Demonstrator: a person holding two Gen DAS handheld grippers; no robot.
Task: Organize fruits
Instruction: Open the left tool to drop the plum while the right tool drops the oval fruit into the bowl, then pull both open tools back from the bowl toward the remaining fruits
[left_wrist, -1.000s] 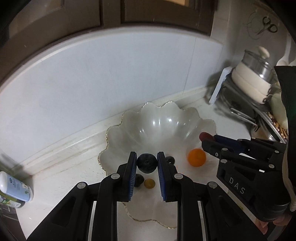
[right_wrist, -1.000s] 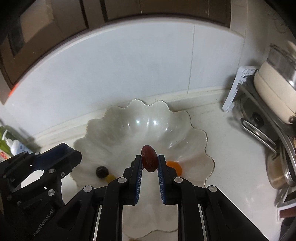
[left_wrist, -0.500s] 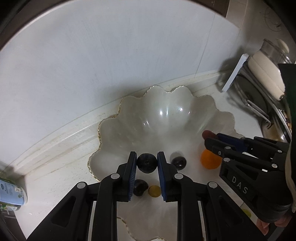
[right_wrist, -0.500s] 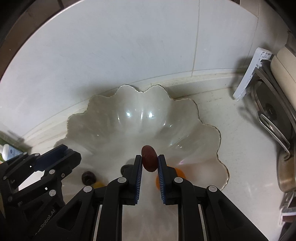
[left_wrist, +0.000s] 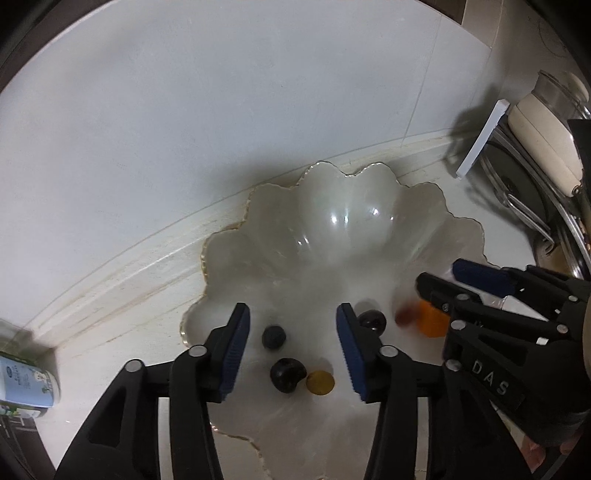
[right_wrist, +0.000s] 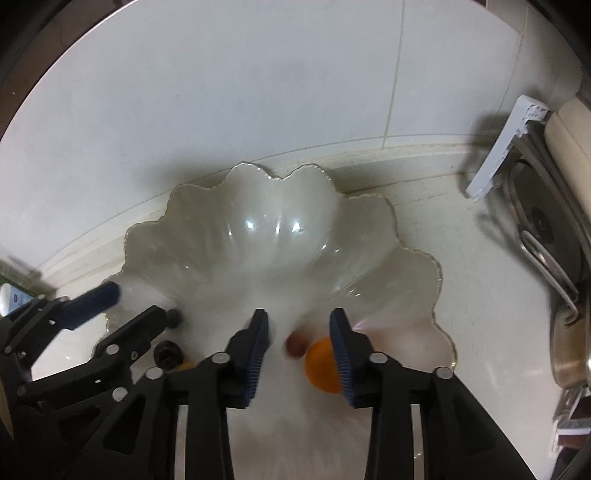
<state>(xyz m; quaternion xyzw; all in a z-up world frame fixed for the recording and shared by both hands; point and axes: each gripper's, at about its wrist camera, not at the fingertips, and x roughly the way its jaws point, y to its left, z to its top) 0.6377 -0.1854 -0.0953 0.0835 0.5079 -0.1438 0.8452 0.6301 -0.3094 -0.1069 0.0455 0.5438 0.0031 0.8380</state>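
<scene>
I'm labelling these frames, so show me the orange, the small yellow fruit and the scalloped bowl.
orange (right_wrist: 320, 365): right wrist view, on its bare left half.
small yellow fruit (left_wrist: 320, 382): left wrist view, on its middle.
scalloped bowl (left_wrist: 347, 206): left wrist view, on its far inner wall.

A pale tiled wall (left_wrist: 258, 129) is rising behind the cream stone worktop (right_wrist: 480, 280), its grout lines showing faintly. Soft shadows are falling across the wall's lower edge. At the right, a dish rack (right_wrist: 546, 236) is holding metal lids and a cream pot (left_wrist: 543, 136); dark cabinetry (left_wrist: 22, 33) is framing the top corner.
</scene>
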